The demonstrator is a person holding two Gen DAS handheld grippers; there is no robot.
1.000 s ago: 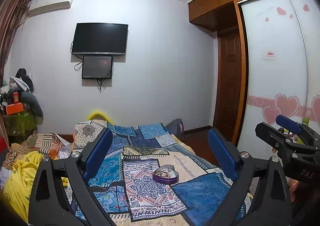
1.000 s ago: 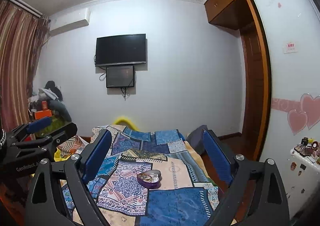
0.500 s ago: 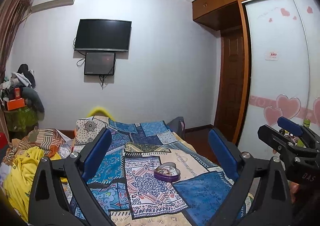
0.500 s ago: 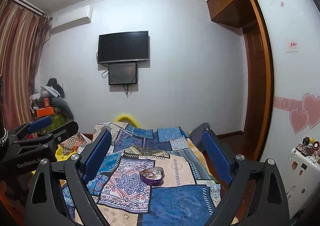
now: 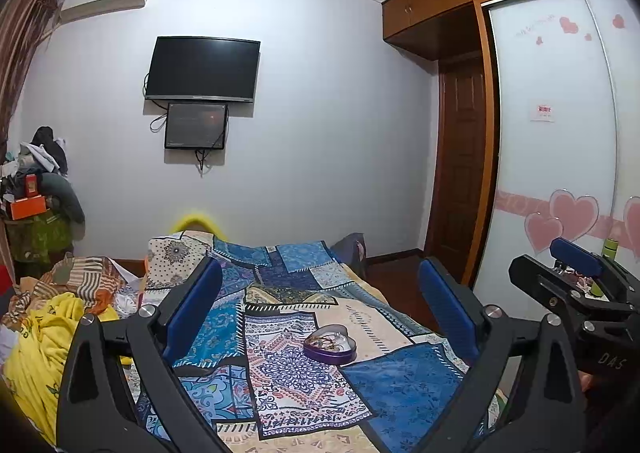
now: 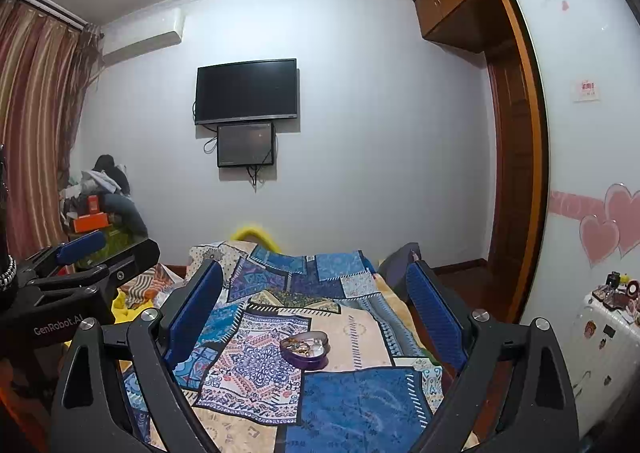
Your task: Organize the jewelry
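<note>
A purple heart-shaped box [image 5: 330, 343] with jewelry inside lies open on the patchwork bedspread [image 5: 392, 385]; it also shows in the right wrist view [image 6: 305, 348]. My left gripper [image 5: 320, 305] is open and empty, held above the bed short of the box. My right gripper [image 6: 314, 303] is open and empty, also above the bed with the box ahead between its fingers. The right gripper shows at the right edge of the left wrist view [image 5: 576, 285], and the left gripper at the left of the right wrist view [image 6: 80, 265].
A yellow blanket and striped clothes [image 5: 44, 329] pile up at the bed's left. A wardrobe with heart stickers [image 5: 560, 173] and a brown door [image 5: 460, 181] stand to the right. A white side table with small items [image 6: 612, 317] is at far right. A TV [image 6: 246, 91] hangs on the far wall.
Both grippers have tilted slightly downward and drifted; the box sits a little higher and closer in both views. Both stay open.
</note>
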